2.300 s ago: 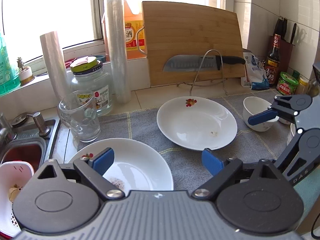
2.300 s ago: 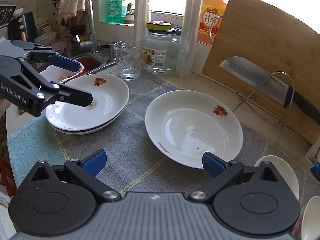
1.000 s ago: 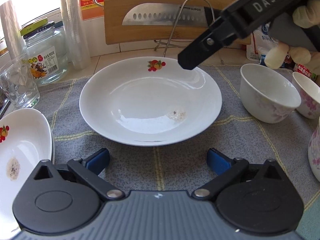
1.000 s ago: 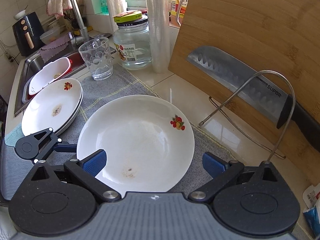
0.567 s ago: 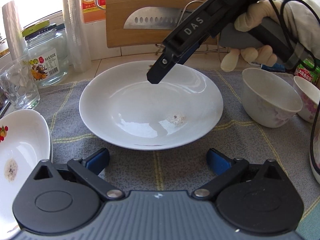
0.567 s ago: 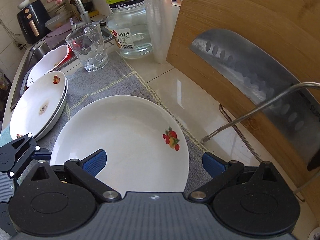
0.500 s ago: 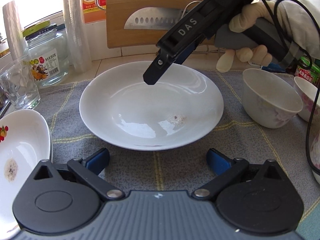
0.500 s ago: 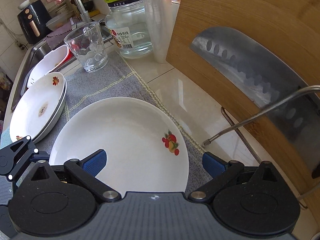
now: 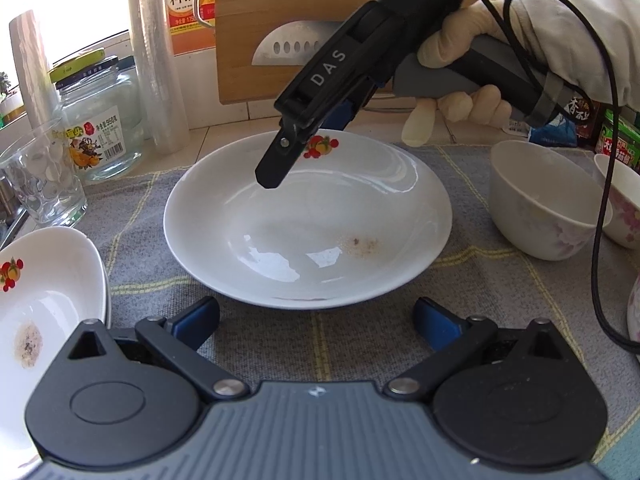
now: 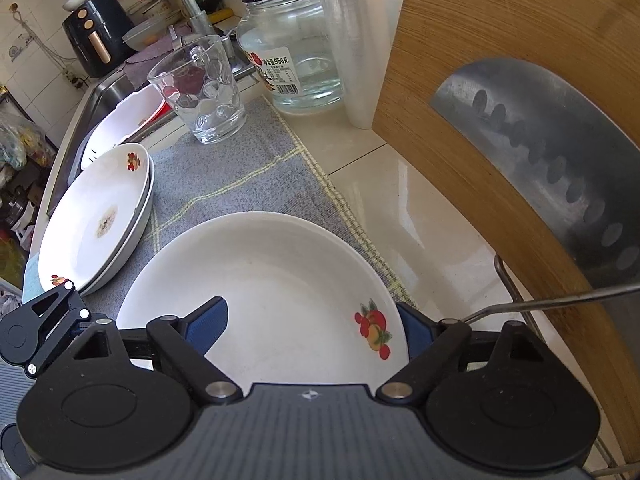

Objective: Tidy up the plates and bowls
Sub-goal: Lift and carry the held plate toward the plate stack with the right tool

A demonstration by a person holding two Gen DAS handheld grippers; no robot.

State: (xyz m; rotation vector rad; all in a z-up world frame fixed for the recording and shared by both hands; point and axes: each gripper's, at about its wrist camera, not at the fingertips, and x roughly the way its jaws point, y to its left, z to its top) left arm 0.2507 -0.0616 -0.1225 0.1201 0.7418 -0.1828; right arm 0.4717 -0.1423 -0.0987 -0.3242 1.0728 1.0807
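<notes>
A white plate with a fruit print lies on the grey mat; it also shows in the right wrist view. My right gripper is open and straddles the plate's far rim, one finger over the plate, the other outside by the fruit print. In the left wrist view it reaches down over that rim. My left gripper is open and empty, just in front of the plate's near edge. A stack of plates sits at the left, also in the right wrist view. Two bowls stand at the right.
A glass cup, a jar and a plastic wrap roll stand behind the mat. A wooden cutting board with a cleaver leans at the back. The sink is at the left.
My right gripper has come down onto the plate's far rim. My left gripper has held still in front of the plate.
</notes>
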